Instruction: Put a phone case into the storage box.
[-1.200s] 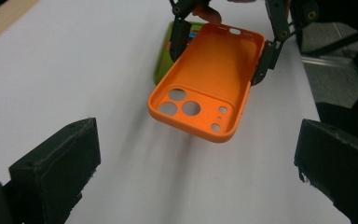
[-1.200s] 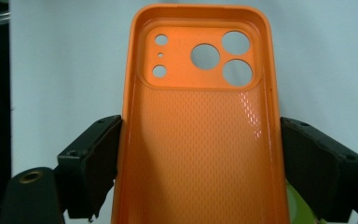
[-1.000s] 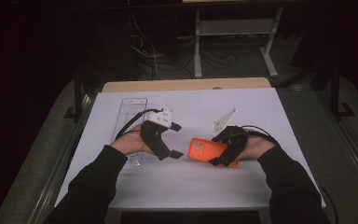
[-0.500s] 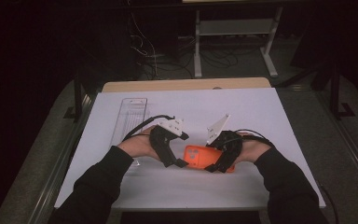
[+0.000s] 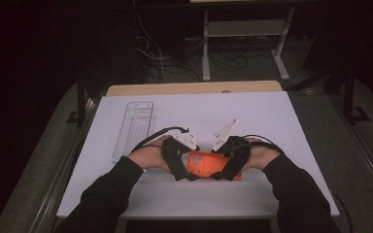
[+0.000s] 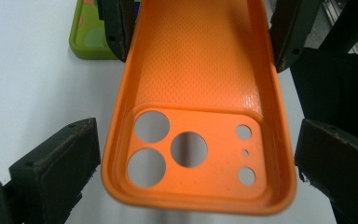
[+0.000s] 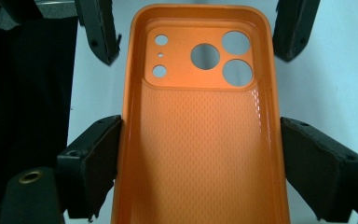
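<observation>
No brand, label or writing is showing on the orange soft plastic phone case (image 5: 205,165), whose textured inner face and camera cut-outs are turning toward both gripper cameras. It is sitting near the middle of the white table top (image 5: 272,116), toward the near edge, with its long axis running left to right between the two hands. Its camera-hole end is pointing left, toward the left gripper (image 5: 188,174), and its plain end is pointing right, into the right gripper (image 5: 218,175).

In the right gripper view, the right gripper (image 7: 200,163) is clamping the case's long sides, its pads (image 7: 93,163) pressing against the rims. In the left gripper view, the left gripper (image 6: 196,168) is standing part open, straddling the camera end with a gap at each side.

A clear plastic tray (image 5: 133,128) is lying at the far left, and a green phone case (image 6: 86,35) is lying on the table beyond.
</observation>
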